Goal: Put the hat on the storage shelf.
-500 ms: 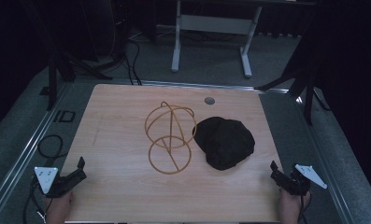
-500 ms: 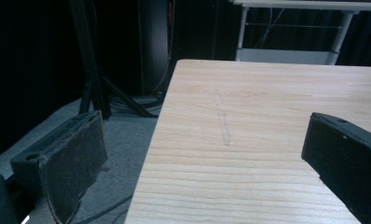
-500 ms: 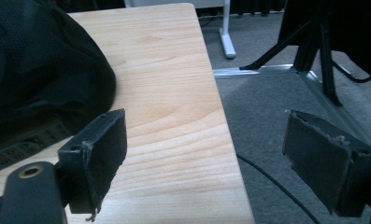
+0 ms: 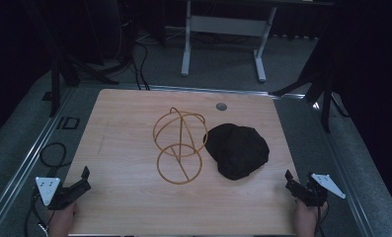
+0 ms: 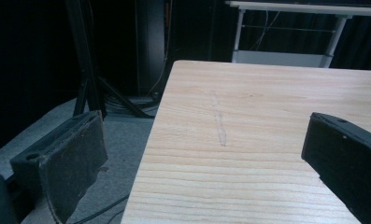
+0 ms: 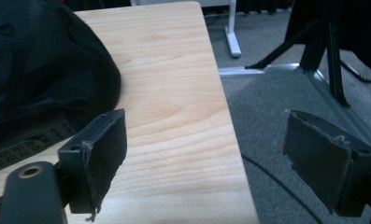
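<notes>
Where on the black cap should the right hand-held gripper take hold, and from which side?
Probably at the near right edge of the black cap, approached from the right hand-held gripper: it lies flat and soft, its thin rim faces that open gripper.

right gripper [image 6: 199,158]: jaws apart, empty | black cap [image 6: 38,70] left | table [image 6: 174,93] edge

Table [image 4: 134,197]: pale wood-grain top, smooth, matt. Wire frame [image 4: 179,145]: thin golden rod, looks like metal. Black cap [image 4: 238,149]: soft matt cloth. Gripper pads [image 6: 109,149]: black, rough, frayed edges. Floor [image 6: 286,112]: grey carpet.
</notes>
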